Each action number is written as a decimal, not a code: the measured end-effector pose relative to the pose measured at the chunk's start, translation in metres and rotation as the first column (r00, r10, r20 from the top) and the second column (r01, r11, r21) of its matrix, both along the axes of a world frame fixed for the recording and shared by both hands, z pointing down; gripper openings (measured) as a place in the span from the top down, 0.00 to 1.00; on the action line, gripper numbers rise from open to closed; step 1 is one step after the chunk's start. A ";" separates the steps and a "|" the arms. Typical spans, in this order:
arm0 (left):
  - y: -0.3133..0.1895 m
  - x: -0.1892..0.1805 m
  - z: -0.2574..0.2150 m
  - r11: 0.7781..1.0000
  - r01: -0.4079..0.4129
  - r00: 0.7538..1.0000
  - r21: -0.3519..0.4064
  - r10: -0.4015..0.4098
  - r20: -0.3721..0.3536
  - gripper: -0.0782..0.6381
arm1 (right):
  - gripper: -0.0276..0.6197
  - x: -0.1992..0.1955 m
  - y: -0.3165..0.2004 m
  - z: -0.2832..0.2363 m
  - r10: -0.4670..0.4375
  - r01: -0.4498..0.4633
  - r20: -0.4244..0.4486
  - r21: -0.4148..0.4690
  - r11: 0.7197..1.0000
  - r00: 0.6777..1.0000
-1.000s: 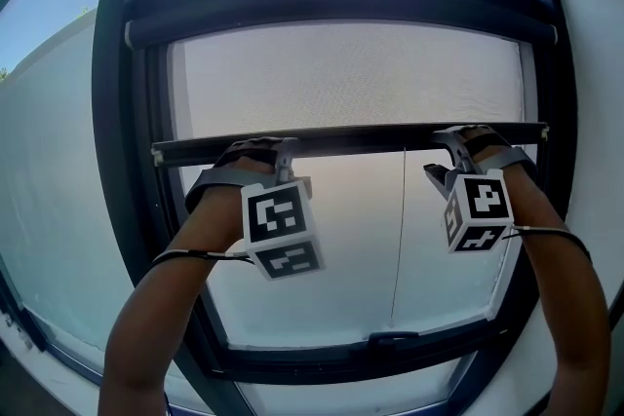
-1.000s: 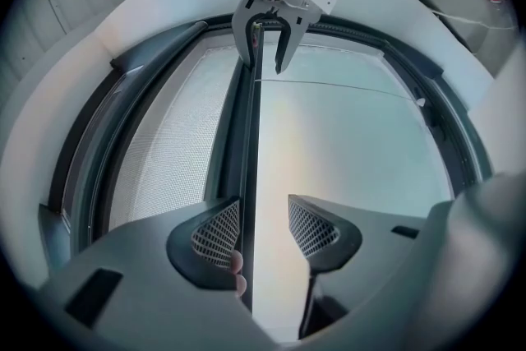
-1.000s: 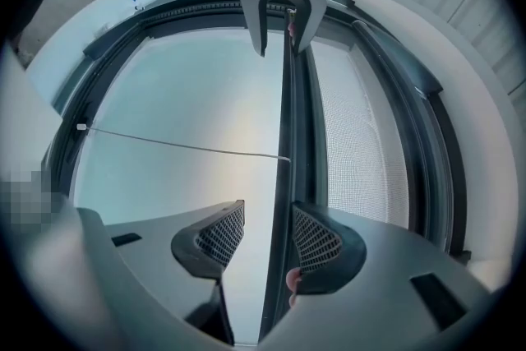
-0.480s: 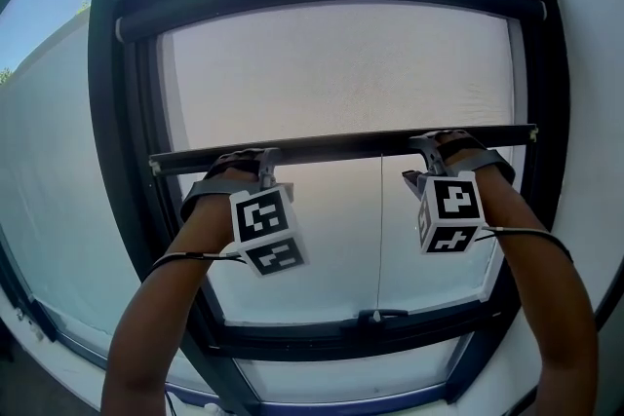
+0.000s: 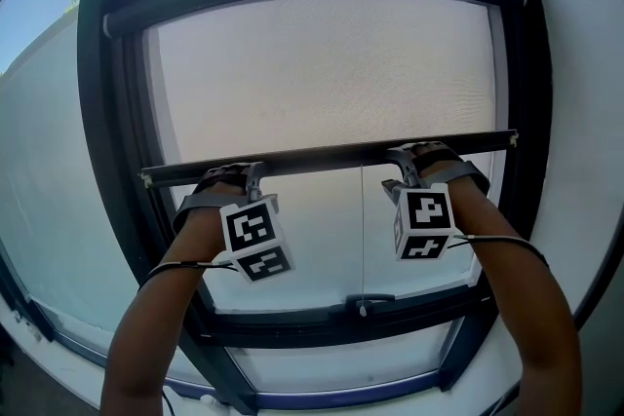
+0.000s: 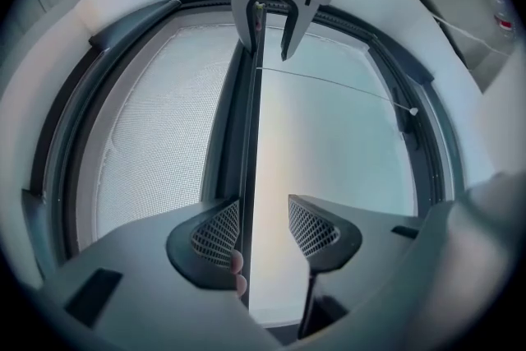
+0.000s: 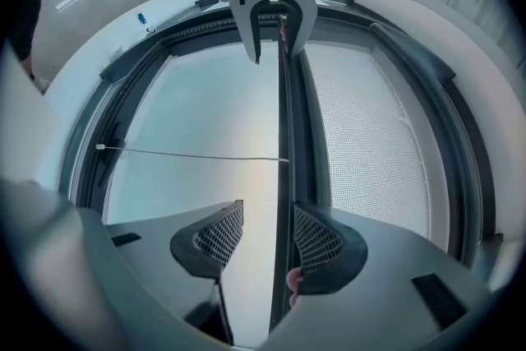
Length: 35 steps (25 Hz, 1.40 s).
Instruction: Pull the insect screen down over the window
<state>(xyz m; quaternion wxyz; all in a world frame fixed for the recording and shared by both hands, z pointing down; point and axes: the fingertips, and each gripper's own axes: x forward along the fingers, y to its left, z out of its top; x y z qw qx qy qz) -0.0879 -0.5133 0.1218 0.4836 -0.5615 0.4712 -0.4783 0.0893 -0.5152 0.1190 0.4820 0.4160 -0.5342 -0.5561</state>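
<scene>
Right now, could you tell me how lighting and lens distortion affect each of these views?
Head view: bright daylight outside leaves the window frame nearly black, and the lens bows it into curves. Left gripper view: dark rounded corners, the frame bowed, yet the screen mesh reads crisply. Right gripper view: the same dark corners and bowing.

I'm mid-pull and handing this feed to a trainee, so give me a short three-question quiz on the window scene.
1. True or false: the insect screen already reaches the bottom rail of the window.
2. What lies between the jaws of the left gripper and the right gripper? A) the pull bar B) a door handle C) nothing
3. What hangs from the bar between the two grippers?
Key: 1 false, it stops partway down. 2 A, with the jaws apart around it. 3 the pull cord.
</scene>
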 end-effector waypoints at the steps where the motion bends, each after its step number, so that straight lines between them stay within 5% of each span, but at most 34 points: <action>1: 0.000 0.000 0.004 1.000 -0.001 1.000 -0.014 0.001 -0.005 0.63 | 0.69 0.000 0.000 0.003 0.002 -0.002 -0.002 -0.007 1.000 1.000; 12: 0.003 0.001 0.019 0.998 -0.008 1.000 -0.067 0.006 -0.019 0.63 | 0.69 0.001 0.002 0.017 0.018 -0.018 0.006 -0.051 0.999 1.000; 18: 0.006 0.001 0.018 0.988 -0.059 0.993 -0.145 0.044 -0.106 0.63 | 0.69 -0.001 0.003 0.015 0.011 -0.010 0.023 -0.070 0.997 1.000; 35: 0.005 0.002 0.016 0.983 -0.072 0.993 -0.169 0.054 -0.105 0.66 | 0.69 -0.002 0.003 0.013 0.010 -0.005 0.038 -0.118 0.993 0.999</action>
